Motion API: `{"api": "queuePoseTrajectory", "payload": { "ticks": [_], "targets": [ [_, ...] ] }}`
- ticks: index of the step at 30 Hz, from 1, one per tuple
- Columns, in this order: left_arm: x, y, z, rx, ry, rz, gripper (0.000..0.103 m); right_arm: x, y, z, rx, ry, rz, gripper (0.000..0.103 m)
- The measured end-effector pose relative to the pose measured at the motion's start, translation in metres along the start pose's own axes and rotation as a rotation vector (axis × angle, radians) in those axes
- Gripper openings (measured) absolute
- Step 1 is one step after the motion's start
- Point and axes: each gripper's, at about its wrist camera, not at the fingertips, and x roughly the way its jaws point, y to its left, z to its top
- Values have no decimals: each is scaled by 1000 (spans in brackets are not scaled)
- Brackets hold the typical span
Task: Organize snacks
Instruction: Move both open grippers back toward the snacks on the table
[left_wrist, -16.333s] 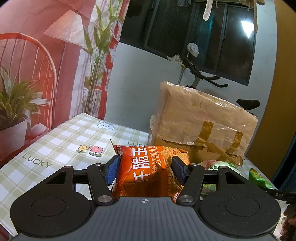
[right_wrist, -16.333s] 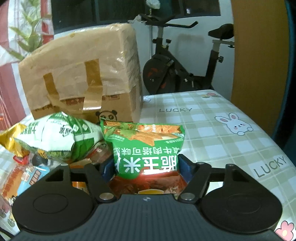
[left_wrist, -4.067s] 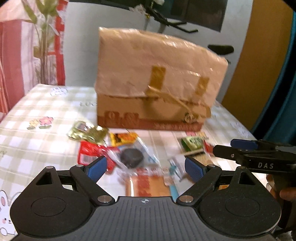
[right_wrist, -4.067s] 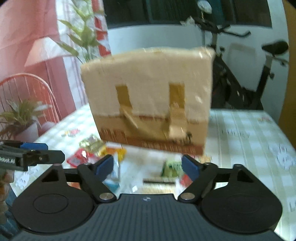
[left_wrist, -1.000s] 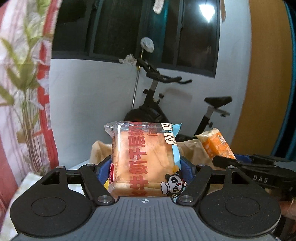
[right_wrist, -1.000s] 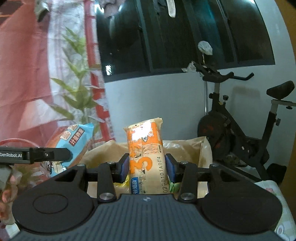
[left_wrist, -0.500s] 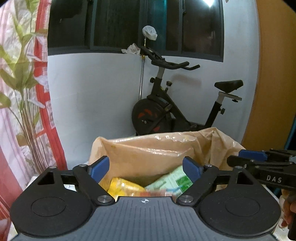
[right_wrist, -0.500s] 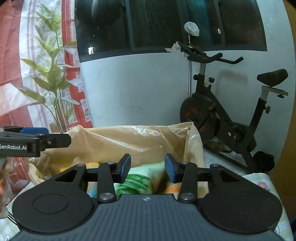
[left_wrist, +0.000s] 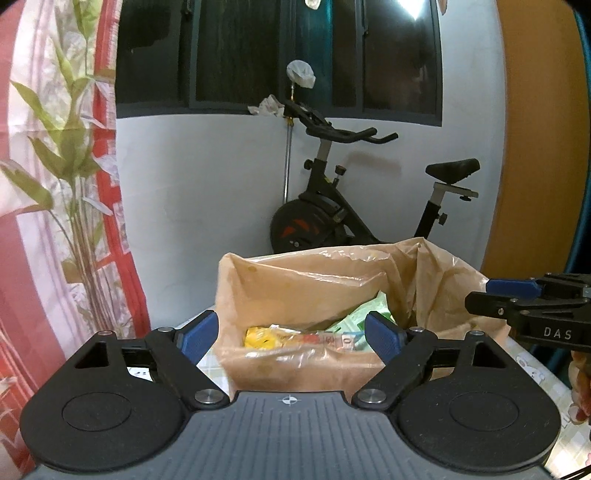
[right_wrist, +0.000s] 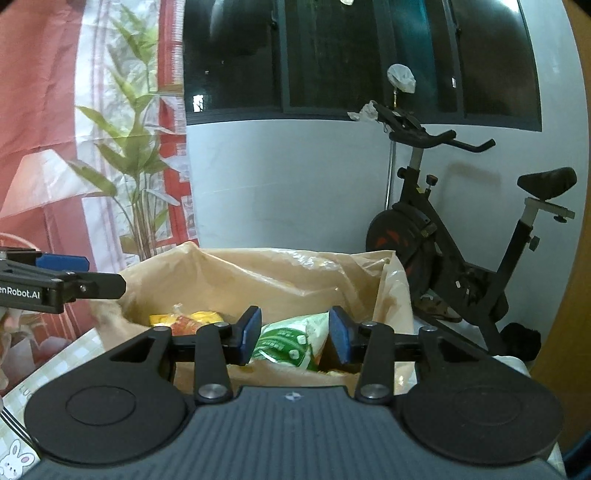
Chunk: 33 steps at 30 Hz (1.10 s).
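Note:
An open cardboard box lined with tan plastic (left_wrist: 295, 373) (right_wrist: 266, 273) stands on the table ahead of both grippers. Inside lie several snack packets: a yellow one (left_wrist: 260, 336) (right_wrist: 205, 316), a green one (left_wrist: 364, 314) (right_wrist: 291, 341) and a clear-wrapped one with red print (left_wrist: 321, 338). My left gripper (left_wrist: 291, 334) is open and empty, just in front of the box's near wall. My right gripper (right_wrist: 293, 334) is open with a narrower gap, empty, above the box's near edge; it also shows in the left wrist view (left_wrist: 517, 299). The left gripper shows in the right wrist view (right_wrist: 74, 277).
A black exercise bike (left_wrist: 340, 214) (right_wrist: 461, 251) stands behind the table by the white wall. A red and white curtain with a plant print (left_wrist: 62, 184) (right_wrist: 110, 147) hangs at the left. The checked tablecloth (right_wrist: 55, 362) shows beside the box.
One second ago each gripper held a snack packet above the box. Both have since opened, the packets now lie in the box, and both grippers have drawn back slightly.

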Motion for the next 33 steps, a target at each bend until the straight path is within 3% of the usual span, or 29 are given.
{"api": "queuePoseTrajectory", "payload": {
  "ticks": [13,23,33],
  "targets": [
    [-29,15,-52,-80,-6,19,88,-35,15,-29,-23,-46,12,46],
    [-25,27,-94,-96,78,81,88,-51,16,-78,1,-110,-8,46],
    [-18,35,-117,-97,148,124,88,-47,8,-126,29,-72,-31,46]
  ]
}}
